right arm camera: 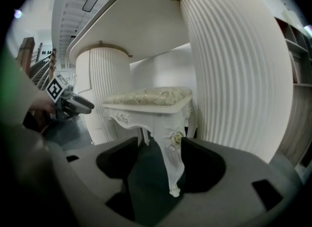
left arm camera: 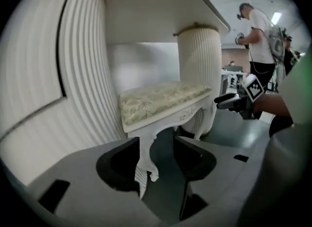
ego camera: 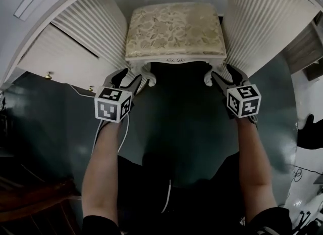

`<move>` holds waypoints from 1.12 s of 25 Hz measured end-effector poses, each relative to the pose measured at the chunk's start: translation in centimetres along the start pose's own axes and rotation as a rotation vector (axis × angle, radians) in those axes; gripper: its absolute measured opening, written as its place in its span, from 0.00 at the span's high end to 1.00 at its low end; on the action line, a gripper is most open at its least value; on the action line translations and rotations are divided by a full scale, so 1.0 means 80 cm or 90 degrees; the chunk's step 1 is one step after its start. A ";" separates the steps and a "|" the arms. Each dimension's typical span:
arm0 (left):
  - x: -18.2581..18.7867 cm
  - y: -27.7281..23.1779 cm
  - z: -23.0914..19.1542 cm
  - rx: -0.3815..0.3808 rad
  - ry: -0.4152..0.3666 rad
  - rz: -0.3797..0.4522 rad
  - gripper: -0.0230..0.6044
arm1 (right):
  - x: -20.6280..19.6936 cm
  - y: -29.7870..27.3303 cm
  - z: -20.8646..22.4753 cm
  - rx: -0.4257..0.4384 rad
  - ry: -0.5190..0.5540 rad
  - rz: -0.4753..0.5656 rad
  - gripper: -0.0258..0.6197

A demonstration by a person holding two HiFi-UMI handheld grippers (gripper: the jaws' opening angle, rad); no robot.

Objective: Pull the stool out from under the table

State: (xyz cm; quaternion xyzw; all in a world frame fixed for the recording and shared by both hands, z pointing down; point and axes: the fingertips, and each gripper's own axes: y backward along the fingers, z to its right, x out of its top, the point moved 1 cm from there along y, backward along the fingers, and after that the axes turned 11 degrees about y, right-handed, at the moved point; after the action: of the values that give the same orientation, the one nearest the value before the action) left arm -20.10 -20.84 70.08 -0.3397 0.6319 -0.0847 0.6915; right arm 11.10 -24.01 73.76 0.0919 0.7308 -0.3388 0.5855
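White fluted left table pedestal (ego camera: 86, 32) with drawer fronts and small brass knobs (ego camera: 48, 76) stands at far left on the dark grey-green floor (ego camera: 176, 123). Thin white cable (ego camera: 126, 128) runs along the floor beside the left forearm. Left gripper (ego camera: 130, 81), marker cube (ego camera: 113, 104) on top, is at the stool's front left leg (left arm camera: 146, 157). In the left gripper view its jaws are spread with that curved white leg between them, close to the left-hand jaw, no squeeze from both sides. White carved-leg stool with cream-gold floral padded seat (ego camera: 175, 31) stands on the floor in the gap between the two pedestals, under the white tabletop (left arm camera: 161, 11), front edge toward the person. Right gripper (ego camera: 227, 79), with its own marker cube (ego camera: 244, 100), is at the front right leg (right arm camera: 173, 157). In the right gripper view its jaws are also spread, the leg between them nearer the right-hand jaw, not clamped. White fluted right table pedestal (ego camera: 262, 21) stands at far right. A second person (left arm camera: 258, 35) stands in the background of the left gripper view.
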 end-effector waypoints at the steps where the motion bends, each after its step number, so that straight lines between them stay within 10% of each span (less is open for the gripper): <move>1: -0.005 -0.008 -0.004 -0.002 -0.008 -0.003 0.58 | -0.005 -0.001 -0.002 0.001 0.015 -0.009 0.53; 7: -0.033 -0.040 -0.043 0.008 0.109 0.022 0.51 | -0.020 -0.004 -0.003 -0.003 0.051 -0.032 0.53; 14: -0.030 -0.066 -0.039 -0.015 0.006 0.022 0.53 | -0.018 -0.017 -0.005 -0.017 0.058 -0.028 0.54; 28: -0.032 -0.070 -0.055 0.008 0.081 -0.009 0.56 | -0.010 -0.014 0.023 -0.071 -0.020 -0.010 0.63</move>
State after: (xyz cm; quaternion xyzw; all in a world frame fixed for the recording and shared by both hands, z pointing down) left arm -22.88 -25.26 75.57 -0.3341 0.6717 -0.1152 0.6511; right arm 12.22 -25.78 74.74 0.0481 0.7400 -0.3034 0.5983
